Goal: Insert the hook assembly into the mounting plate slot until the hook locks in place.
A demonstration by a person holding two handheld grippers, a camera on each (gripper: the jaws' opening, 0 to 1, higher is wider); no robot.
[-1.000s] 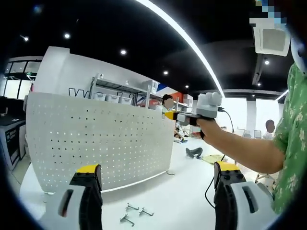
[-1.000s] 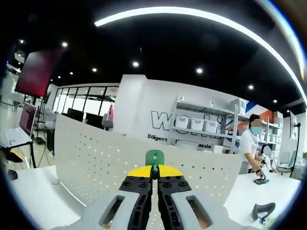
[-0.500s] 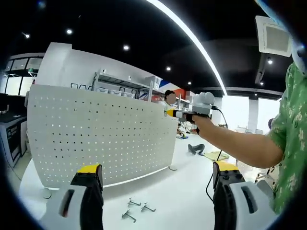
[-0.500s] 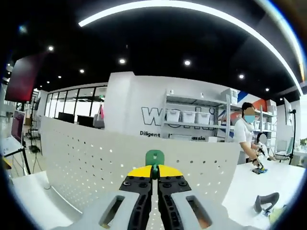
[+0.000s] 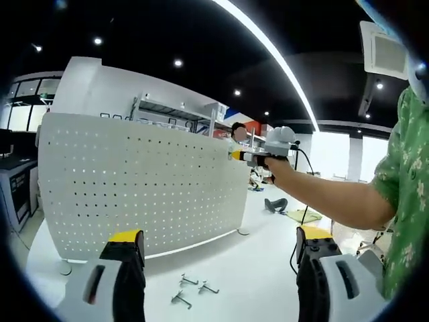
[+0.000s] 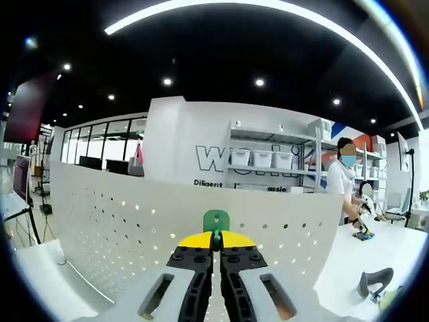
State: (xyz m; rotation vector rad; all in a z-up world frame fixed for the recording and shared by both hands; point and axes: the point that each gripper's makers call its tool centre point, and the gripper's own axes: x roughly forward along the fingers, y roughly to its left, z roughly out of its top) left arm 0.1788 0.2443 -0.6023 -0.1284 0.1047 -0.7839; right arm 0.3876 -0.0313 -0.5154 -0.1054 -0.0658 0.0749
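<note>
The white pegboard mounting plate (image 5: 134, 191) stands upright on my white worktop (image 5: 255, 282), its long axis running along the worktop's far side, its perforated face turned toward me; it looks like stiff sheet metal, heavy enough to stay put under a light push, though I judge a hard shove near its top edge could rock it on its small feet. My right tool (image 6: 216, 236) is up at that top edge, in front of the perforated face; its yellow-tipped jaws are pressed together on a small green piece, the hook assembly (image 6: 216, 220), which sticks up just above the tips. It seems a light, rigid part, probably smooth enough to twist in the grip, so I would keep hold low on its body and leave the end that enters the slot free. As far as I can tell it points straight ahead along the jaws, toward the plate; its exact shape is hidden. My left tool (image 5: 218, 245) hangs low over the near part of the worktop, jaws spread wide and holding nothing. Between them, near the plate's foot, lie a few spare metal hooks (image 5: 190, 287), thin bent wire, light and likely to skid.
</note>
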